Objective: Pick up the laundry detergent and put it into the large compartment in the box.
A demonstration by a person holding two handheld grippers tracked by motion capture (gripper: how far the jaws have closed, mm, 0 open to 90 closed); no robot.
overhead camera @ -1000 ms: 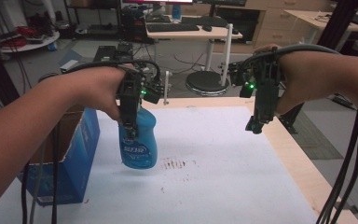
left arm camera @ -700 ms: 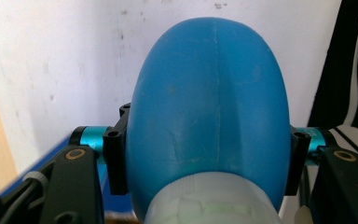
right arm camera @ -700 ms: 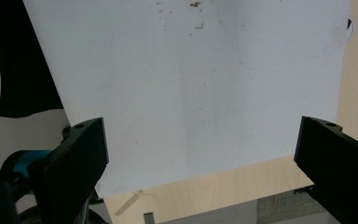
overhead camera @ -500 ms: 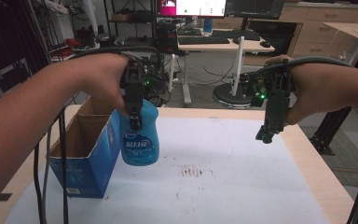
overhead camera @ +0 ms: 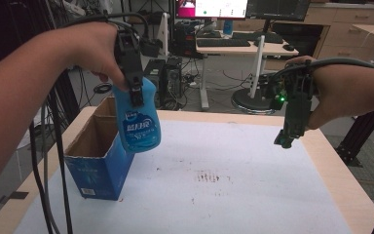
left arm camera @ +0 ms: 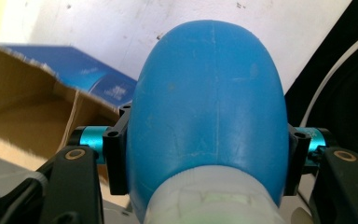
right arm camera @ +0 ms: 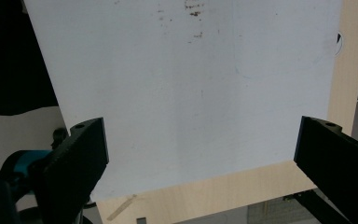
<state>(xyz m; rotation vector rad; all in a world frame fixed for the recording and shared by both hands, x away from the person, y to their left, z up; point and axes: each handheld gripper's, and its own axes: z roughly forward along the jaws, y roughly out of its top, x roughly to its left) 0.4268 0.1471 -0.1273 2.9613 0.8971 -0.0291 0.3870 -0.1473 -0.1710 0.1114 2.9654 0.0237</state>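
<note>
1. In the high view, the left gripper [overhead camera: 135, 92] held a blue bottle [overhead camera: 137, 119] in the air, its jaws clamped on the bottle's upper part. The bottle hung upright just beside the open cardboard box [overhead camera: 97, 158], close to its right wall and level with its rim. The right gripper [overhead camera: 287, 139] hovered well apart over the white table [overhead camera: 253, 195], carrying nothing; from this angle I could not tell how wide its jaws stood.

2. In the left gripper view, the bottle [left arm camera: 212, 102] sat squeezed between the two black jaws, its white cap nearest the camera. The box [left arm camera: 42, 107] lay below and to one side, its brown inside open and apparently empty.

3. In the right gripper view, the jaws stood wide apart with nothing between them, above the bare table [right arm camera: 196, 93] near its wooden edge.

4. Judging by this, the step in hand was carrying the bottle, probably to drop it in the box. The next move would call for shifting it sideways over the opening, then lowering it clear of the flaps before letting go.
</note>
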